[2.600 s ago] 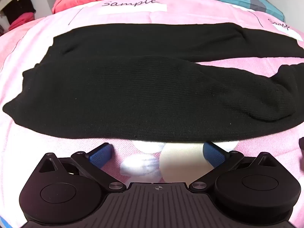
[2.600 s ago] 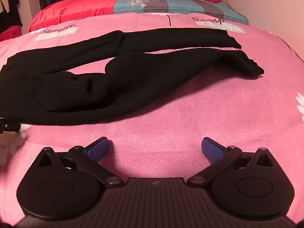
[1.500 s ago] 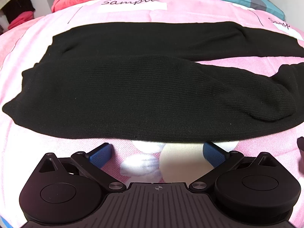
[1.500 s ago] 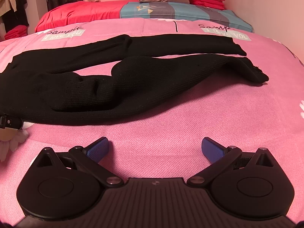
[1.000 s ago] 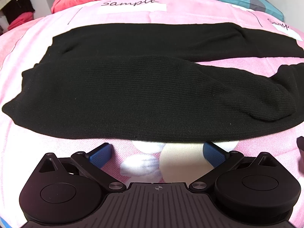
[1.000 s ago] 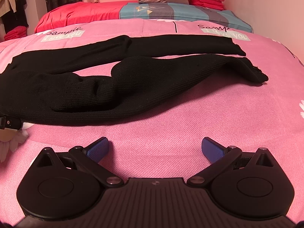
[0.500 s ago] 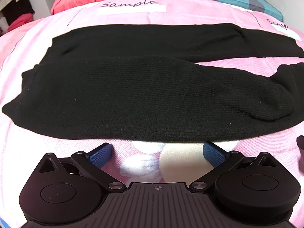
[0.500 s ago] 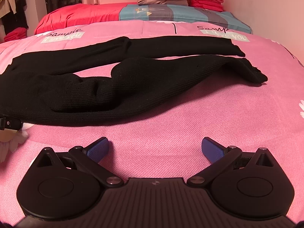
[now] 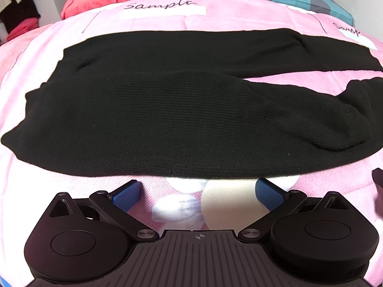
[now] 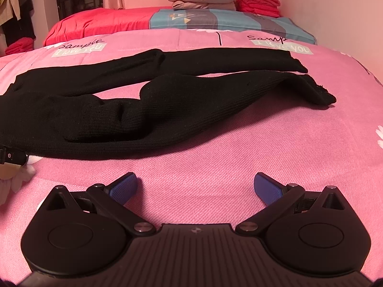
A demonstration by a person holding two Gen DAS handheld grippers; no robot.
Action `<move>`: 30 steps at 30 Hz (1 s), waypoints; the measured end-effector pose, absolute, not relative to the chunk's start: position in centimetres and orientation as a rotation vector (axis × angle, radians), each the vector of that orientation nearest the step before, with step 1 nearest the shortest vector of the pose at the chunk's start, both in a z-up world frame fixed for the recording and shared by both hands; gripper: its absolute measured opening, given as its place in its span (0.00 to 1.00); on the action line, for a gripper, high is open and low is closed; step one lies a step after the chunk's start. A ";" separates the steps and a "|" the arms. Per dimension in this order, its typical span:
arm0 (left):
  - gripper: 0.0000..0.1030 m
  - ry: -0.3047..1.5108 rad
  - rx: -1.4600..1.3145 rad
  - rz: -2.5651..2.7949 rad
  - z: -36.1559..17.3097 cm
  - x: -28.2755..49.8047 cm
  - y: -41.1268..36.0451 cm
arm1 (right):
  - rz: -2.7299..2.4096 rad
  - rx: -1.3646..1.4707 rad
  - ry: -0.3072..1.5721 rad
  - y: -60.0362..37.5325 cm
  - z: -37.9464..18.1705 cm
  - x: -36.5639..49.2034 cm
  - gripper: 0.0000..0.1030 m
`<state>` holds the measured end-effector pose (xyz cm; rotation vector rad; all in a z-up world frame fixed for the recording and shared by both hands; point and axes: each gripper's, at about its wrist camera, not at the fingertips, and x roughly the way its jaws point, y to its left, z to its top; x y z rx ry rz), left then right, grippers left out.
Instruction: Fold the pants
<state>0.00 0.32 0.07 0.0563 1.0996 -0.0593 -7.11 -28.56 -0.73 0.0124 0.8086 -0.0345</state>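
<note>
Two grippers: both spread wide, holding nothing.
Left gripper (image 9: 197, 192): low over the pink bedspread (image 9: 71, 181), just short of the near edge of the black pants (image 9: 167, 119).
Right gripper (image 10: 195, 187): over bare bedspread, clear of the pants.
Pants: flat (legs slightly apart), unfolded.

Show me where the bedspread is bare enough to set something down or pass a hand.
Widest free patch: the pink bedspread between the right gripper and the black pants. A thin wedge stays open between the two legs. Crowded: the left gripper sits right against the pants' near hem.
</note>
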 end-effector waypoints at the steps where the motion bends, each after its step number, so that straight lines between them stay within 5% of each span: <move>1: 1.00 1.099 0.058 -0.063 0.1 0.0 0.3 | -0.034 0.011 0.804 -28.5 -0.8 -7.2 1.00; 14: 1.00 1.037 0.082 -0.094 3.3 0.3 -0.2 | 0.041 0.031 0.840 -29.7 0.0 -6.7 1.00; 30: 1.00 1.039 0.124 -0.058 2.0 3.5 -1.0 | 0.062 0.564 0.772 -39.5 2.1 -3.6 1.00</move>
